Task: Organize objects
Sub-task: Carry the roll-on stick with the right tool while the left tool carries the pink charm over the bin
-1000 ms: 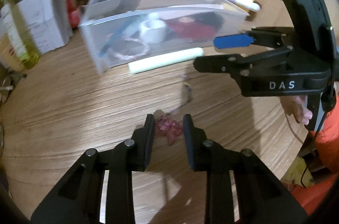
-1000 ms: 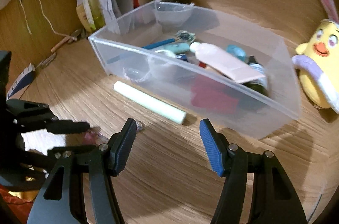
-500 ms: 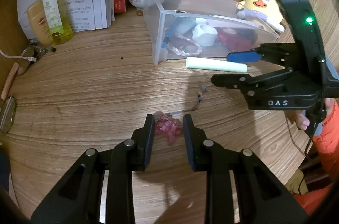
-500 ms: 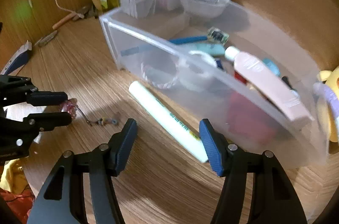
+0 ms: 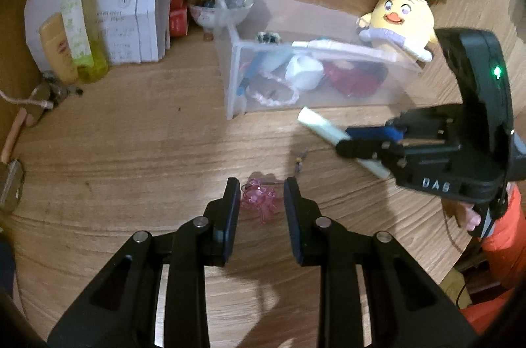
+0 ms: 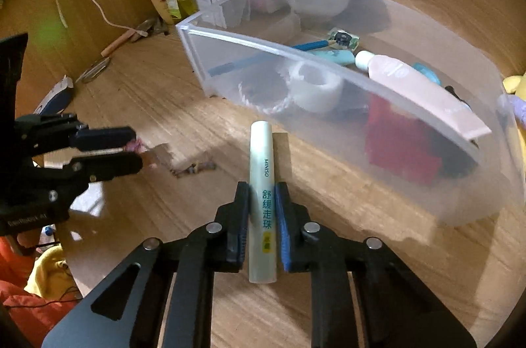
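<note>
My right gripper point(image 6: 261, 196) is shut on a pale green MINISO tube point(image 6: 261, 180) and holds it just in front of the clear plastic bin point(image 6: 328, 78); the tube point(image 5: 323, 127) and right gripper point(image 5: 348, 140) also show in the left wrist view. My left gripper point(image 5: 259, 193) stands partly open around a pink translucent charm point(image 5: 259, 200) on the wooden table, its fingers on either side; whether they touch it I cannot tell. A thin beaded chain point(image 5: 299, 162) trails from the charm. The bin point(image 5: 236, 78) holds tape, a tube, a pen and red cloth.
A yellow chick plush point(image 5: 399, 19) sits behind the bin. Papers, boxes point(image 5: 131, 22), a green bottle point(image 5: 74, 19) and a bowl point(image 5: 218, 11) crowd the back left. Keys and a cable point(image 5: 39, 94) lie at far left. The table edge runs at the right.
My right gripper has shut on the pale green tube and lifted it off the table. My left gripper stays around the pink charm and has barely moved.
</note>
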The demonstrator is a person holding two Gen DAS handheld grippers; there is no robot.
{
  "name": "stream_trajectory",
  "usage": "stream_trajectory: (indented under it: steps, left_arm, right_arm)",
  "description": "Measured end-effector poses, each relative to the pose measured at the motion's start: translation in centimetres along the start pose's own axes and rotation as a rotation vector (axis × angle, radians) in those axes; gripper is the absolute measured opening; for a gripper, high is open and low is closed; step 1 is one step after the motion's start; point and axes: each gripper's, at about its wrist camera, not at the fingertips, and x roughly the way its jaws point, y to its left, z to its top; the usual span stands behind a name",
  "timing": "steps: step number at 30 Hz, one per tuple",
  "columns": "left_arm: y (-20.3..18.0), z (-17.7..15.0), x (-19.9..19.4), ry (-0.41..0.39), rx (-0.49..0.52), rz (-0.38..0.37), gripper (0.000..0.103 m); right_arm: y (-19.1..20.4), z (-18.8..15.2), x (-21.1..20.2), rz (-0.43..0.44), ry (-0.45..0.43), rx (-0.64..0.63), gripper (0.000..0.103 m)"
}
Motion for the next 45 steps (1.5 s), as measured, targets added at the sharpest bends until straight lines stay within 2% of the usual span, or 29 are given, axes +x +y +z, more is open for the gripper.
stream_trajectory:
  steps: [6, 14, 28, 35, 39, 45]
  left_arm:
    - [-1.1, 1.1, -1.2, -0.045, 0.017, -0.003, 0.027]
    - [-1.9, 3.4, -3.2, -0.133, 0.013, -0.024, 0.027]
    - [-2.9, 7.6, -5.9, -0.264, 0.029, -0.023, 0.027]
    - [-2.9, 10.1, -6.2, -0.305, 0.028, -0.011, 0.027]
    - [-2.6, 11.3, -6.0, -0.308, 0.021, -0.025, 0.027]
    - [-3.2, 12.8, -4.9, -0.310, 0.030, -0.008, 0.027]
  right_arm:
    - [0.1, -0.3, -1.1, 0.021, -0.037, 0.018, 0.014]
    - [-0.2, -0.1, -5.0, 0.026, -0.155, 0.047, 0.014]
    - [-2.3, 2.1, -10.4, -0.020, -0.330, 0.080, 0.014]
    - [-4.4, 3.7, -11.5, -0.059, -0.364, 0.119, 0.014]
    - [-5.5, 4.7, -11.8, -0.073, -0.378, 0.142, 0.014]
    - [-6.8, 6.1, -11.5, -0.111, -0.389, 0.162, 0.014]
